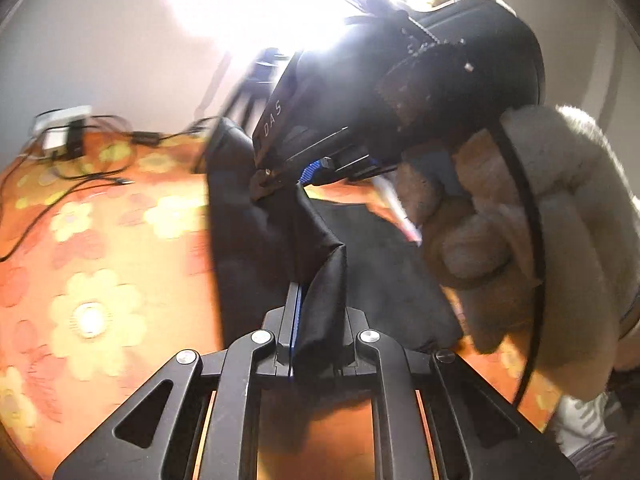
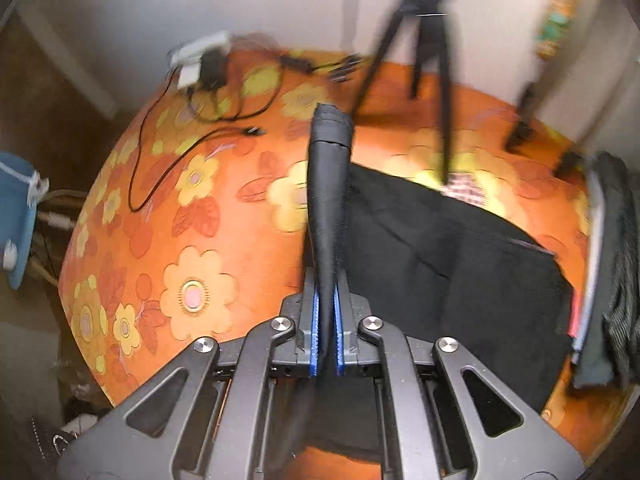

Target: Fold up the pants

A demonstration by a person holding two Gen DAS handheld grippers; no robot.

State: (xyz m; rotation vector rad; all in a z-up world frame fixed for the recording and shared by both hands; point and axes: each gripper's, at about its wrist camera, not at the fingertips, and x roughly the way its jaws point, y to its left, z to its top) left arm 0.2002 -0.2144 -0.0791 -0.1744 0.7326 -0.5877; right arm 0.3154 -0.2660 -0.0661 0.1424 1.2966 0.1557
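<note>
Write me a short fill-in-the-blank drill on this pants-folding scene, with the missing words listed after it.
1. The left tool is shut on a fold of the ____ pants.
2. The right tool is ____ on the pants' fabric.
3. The pants lie on an orange cloth printed with ____.
4. Behind the pants in the right wrist view stands a dark ____ on thin legs.

Missing words: black; shut; flowers; tripod
</note>
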